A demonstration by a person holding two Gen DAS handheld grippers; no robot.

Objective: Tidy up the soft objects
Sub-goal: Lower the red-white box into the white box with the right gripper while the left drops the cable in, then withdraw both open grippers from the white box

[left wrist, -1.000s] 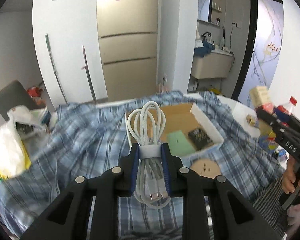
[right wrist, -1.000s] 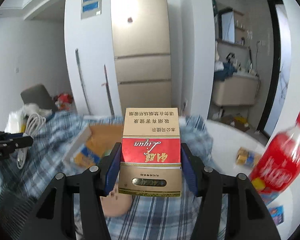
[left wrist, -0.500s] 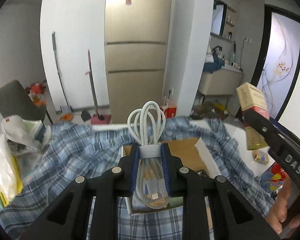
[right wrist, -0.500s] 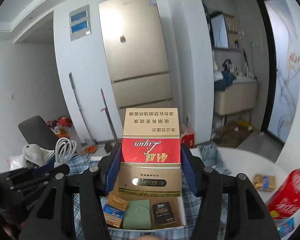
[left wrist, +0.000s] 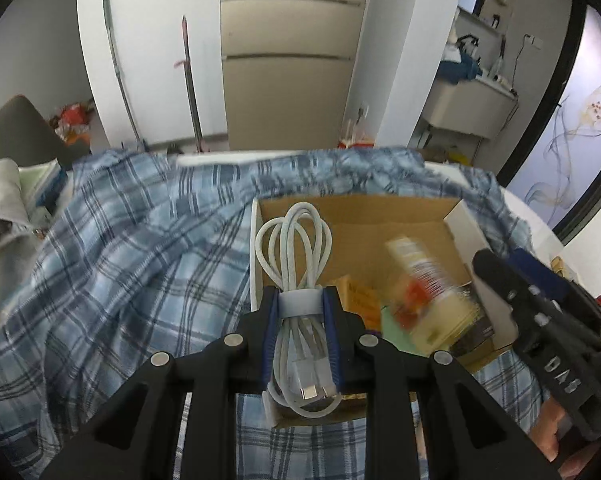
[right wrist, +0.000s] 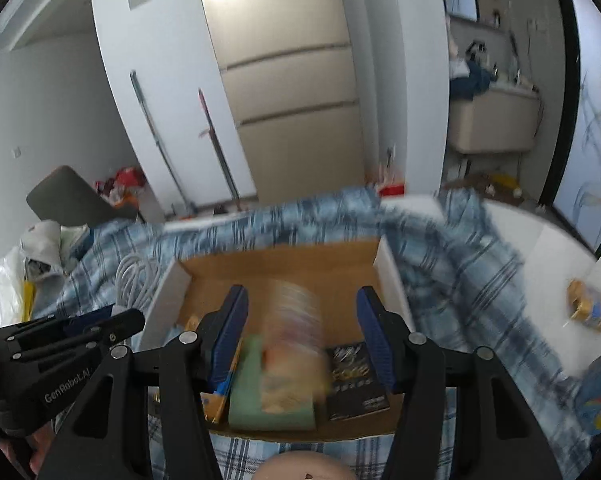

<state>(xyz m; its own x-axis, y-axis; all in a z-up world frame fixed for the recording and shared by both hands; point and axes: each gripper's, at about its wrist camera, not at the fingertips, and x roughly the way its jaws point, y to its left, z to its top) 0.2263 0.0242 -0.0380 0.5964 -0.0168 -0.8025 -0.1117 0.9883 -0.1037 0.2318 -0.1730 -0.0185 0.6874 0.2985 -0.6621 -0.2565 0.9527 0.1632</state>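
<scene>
My left gripper (left wrist: pixel 299 312) is shut on a coiled white cable (left wrist: pixel 296 264) and holds it over the left edge of an open cardboard box (left wrist: pixel 364 216). My right gripper (right wrist: pixel 302 330) is open above the box (right wrist: pixel 284 268). The red and gold carton (right wrist: pixel 294 344) is a blur between the jaws, loose and dropping into the box; it also shows blurred in the left wrist view (left wrist: pixel 428 296). In the box lie a green pad (right wrist: pixel 248 404), a black packet (right wrist: pixel 356 380) and an orange-blue pack (right wrist: pixel 220 384).
A blue plaid cloth (left wrist: pixel 120 260) covers the table around the box. A small yellow pack (right wrist: pixel 588 308) lies on the bare white table at right. Bags and clutter (right wrist: pixel 36 256) sit at far left. A round tan object (right wrist: pixel 304 466) lies at the near edge.
My right gripper has opened and let go of the red and gold carton, which is falling into the box. Both grippers have tilted down over the box; the left still holds the cable.
</scene>
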